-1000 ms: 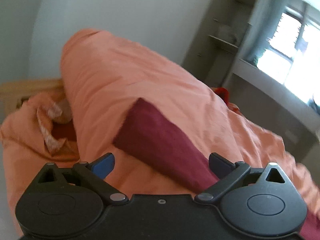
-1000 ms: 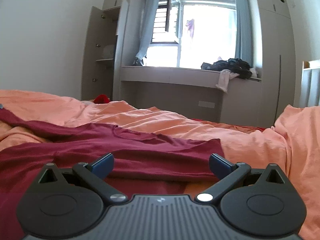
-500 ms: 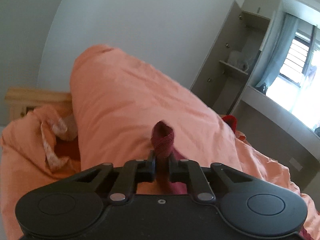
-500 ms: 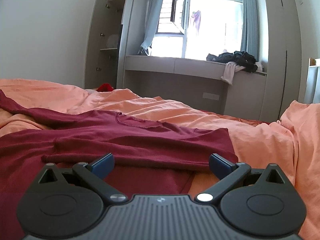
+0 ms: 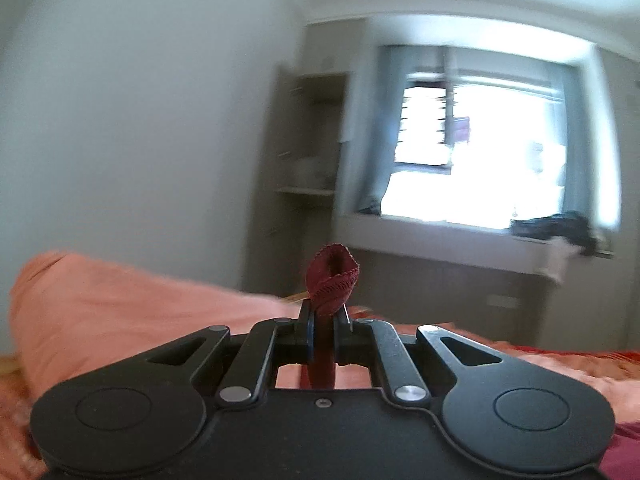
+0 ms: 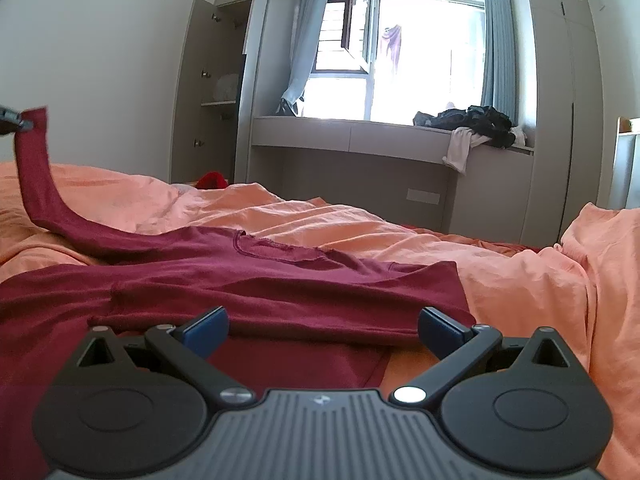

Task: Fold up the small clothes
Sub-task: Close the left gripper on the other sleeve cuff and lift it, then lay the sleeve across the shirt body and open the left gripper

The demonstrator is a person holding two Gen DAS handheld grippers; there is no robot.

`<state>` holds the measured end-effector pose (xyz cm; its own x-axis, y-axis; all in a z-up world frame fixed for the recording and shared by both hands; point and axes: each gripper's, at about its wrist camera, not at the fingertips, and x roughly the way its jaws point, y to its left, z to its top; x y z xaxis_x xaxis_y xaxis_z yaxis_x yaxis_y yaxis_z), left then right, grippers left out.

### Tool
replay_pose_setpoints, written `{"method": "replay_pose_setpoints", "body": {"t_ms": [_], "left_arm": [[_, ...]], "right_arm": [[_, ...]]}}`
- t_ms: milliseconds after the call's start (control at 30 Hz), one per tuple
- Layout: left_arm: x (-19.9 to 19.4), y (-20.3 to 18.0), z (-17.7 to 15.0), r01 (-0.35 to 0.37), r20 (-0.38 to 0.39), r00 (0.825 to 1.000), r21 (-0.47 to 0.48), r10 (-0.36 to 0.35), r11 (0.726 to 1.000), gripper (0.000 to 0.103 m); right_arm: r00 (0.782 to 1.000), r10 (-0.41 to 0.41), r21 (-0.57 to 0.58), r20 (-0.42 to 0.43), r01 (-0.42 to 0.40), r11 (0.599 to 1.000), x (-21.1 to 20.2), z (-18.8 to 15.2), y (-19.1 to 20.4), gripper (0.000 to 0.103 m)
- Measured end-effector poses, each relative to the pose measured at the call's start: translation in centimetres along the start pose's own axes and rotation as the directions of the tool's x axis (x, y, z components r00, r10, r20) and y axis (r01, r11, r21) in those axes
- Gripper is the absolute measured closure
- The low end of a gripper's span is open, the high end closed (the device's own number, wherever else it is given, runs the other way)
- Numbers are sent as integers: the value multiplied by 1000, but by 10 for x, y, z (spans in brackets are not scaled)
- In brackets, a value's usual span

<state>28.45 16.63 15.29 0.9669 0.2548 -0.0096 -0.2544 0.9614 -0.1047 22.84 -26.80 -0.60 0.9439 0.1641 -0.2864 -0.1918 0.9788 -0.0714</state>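
A dark red long-sleeved shirt lies spread on the orange bedcover, one sleeve folded across its body. My left gripper is shut on the cuff of the other sleeve, which sticks up between its fingers. In the right wrist view that sleeve rises off the bed to the left gripper's tip at the far left edge. My right gripper hovers low over the shirt's near part, open, with nothing between its pads.
A heaped orange duvet lies to the left. Beyond the bed stand an open cupboard and a window bench bearing dark clothes. A red item sits at the bed's far side.
My left gripper closed on the sleeve cuff, then lifted it and swung toward the window. The sleeve now rises off the bed. The right gripper stayed put and open.
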Motion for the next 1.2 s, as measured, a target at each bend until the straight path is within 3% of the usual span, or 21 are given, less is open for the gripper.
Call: {"method": "replay_pose_setpoints", "body": {"t_ms": [133, 233, 333, 467, 600, 833, 967, 1033, 1067, 1100, 1200], "left_arm": [[-19, -59, 1, 142, 36, 989, 82, -146, 986, 95], [-36, -103, -5, 235, 48, 969, 124, -243, 964, 95], [-53, -145, -19, 339, 27, 938, 138, -346, 931, 95], [-71, -196, -50, 474, -48, 880, 133, -472, 870, 94], [-87, -235, -90, 572, -150, 819, 123, -554, 811, 94], [-98, -252, -166, 654, -353, 730, 108, -586, 749, 93], [-97, -243, -184, 670, -417, 693, 71, -588, 739, 82], [-93, -236, -185, 682, -443, 667, 38, -599, 730, 68], [-93, -232, -184, 688, -456, 652, 21, -605, 725, 56], [-94, -230, -183, 689, -462, 646, 10, -608, 725, 46], [-93, -218, -174, 696, -478, 630, -2, -612, 718, 30]], "right_arm": [[1000, -6, -2, 15, 6, 1000, -4, 2, 0, 0], [999, -14, 6, 30, 14, 1000, -8, 4, -2, 0], [999, -27, 17, 41, 26, 1000, -11, 6, -5, 0], [997, -51, 37, 53, 49, 998, -16, 8, -10, 0], [995, -83, 60, 59, 79, 995, -19, 8, -17, 0], [991, -123, 115, 56, 116, 987, -23, 7, -32, 0], [992, -115, 136, 51, 107, 985, -24, 7, -35, 0], [993, -109, 131, 45, 102, 986, -22, 7, -32, 0], [994, -104, 127, 42, 98, 987, -21, 7, -31, 0], [994, -100, 123, 40, 94, 988, -20, 6, -29, 0], [996, -84, 106, 31, 80, 991, -17, 6, -22, 0]]}}
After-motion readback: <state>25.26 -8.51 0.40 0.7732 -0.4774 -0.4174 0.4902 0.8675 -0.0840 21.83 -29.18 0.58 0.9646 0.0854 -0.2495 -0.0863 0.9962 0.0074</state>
